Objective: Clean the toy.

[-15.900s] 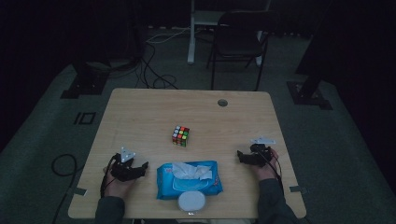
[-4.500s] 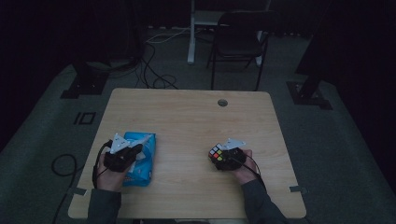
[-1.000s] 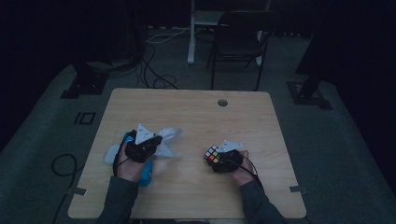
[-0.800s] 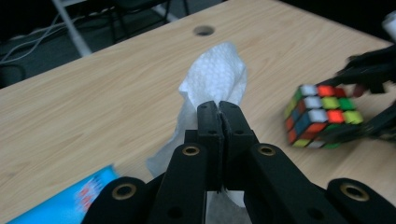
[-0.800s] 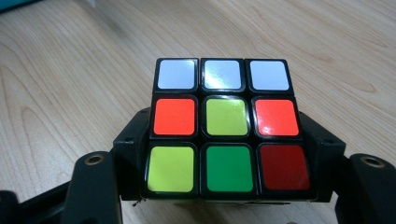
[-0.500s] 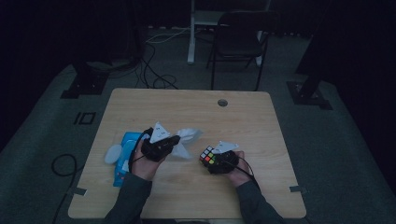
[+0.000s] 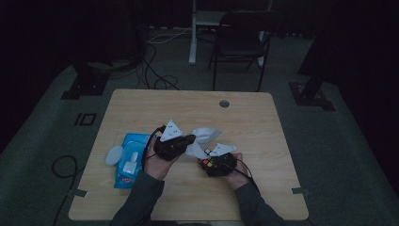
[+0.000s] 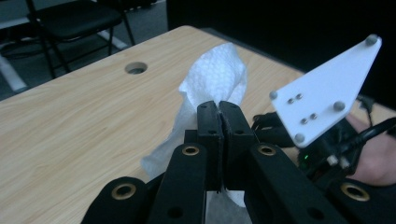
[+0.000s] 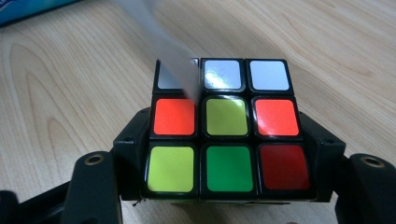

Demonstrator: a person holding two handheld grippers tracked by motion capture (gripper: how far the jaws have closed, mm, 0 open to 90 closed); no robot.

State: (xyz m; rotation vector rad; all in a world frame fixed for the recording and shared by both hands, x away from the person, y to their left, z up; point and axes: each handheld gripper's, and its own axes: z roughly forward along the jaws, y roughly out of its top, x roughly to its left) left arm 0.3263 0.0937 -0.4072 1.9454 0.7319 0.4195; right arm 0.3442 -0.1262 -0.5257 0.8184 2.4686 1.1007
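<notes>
We saw the pale wooden desk [image 7: 141,108] spread out beneath both claws, its round cable hole [image 7: 224,103] lying well beyond them on the far side. To the outer side of the left claw, a blue soft pack of wet wipes [image 7: 126,165] lay flat on the desk, with a small white oval lid [image 7: 113,155] just beside it, further from the claw again.

The left claw [image 7: 188,139] sat above the middle of the desk, and in the left gripper view its two black jaws were pressed together on a crumpled white wet wipe [image 8: 212,79]. The wipe rose past the jaw tips and also hung below them; in the high view it spread out from the left claw toward the right claw.

The right claw [image 7: 208,165] sat just beside the left one, nearer the person's edge. In the right gripper view its jaws were clamped on either side of a multicoloured plastic puzzle cube [image 9: 224,126], which sat squarely between them just over the desk. A blurred pale strip of the wipe crossed the far left corner of the cube's top face.
</notes>
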